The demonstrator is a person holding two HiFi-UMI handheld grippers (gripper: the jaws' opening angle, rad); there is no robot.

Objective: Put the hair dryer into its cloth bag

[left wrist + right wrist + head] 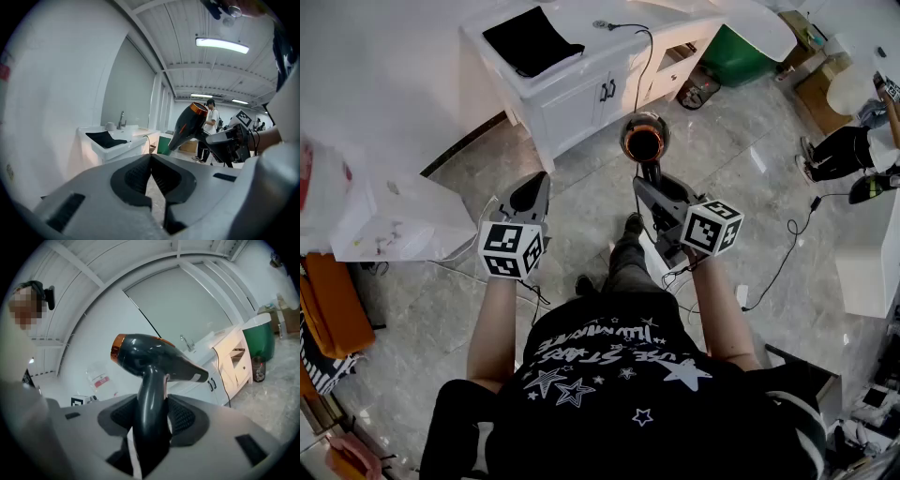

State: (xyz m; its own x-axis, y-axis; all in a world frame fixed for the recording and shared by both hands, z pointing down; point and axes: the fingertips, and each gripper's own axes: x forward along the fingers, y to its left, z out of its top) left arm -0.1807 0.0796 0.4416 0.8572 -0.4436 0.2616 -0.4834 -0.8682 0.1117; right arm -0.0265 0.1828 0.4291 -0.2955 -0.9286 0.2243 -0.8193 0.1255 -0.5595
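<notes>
Glossy dark hair dryer (157, 357) clamped in right gripper (152, 416); left gripper (151, 164) closed, empty

Hair dryer (154, 363) is glossy dark grey with a copper-orange ring at one end. Cloth bag (532, 39) is plain black, vanity cabinet (581, 89) all white. Left gripper (540, 180) and right gripper (651, 185) are light grey with black ribbed pads (133, 177); their cubes (511, 249) are white with black square markers. Floor (750, 202) is grey marbled tile, bin (739, 58) green, t-shirt (619, 375) black with white stars.

T-shirt (609, 370) print reads roughly "USE STARS ILLUMINATE"
</notes>
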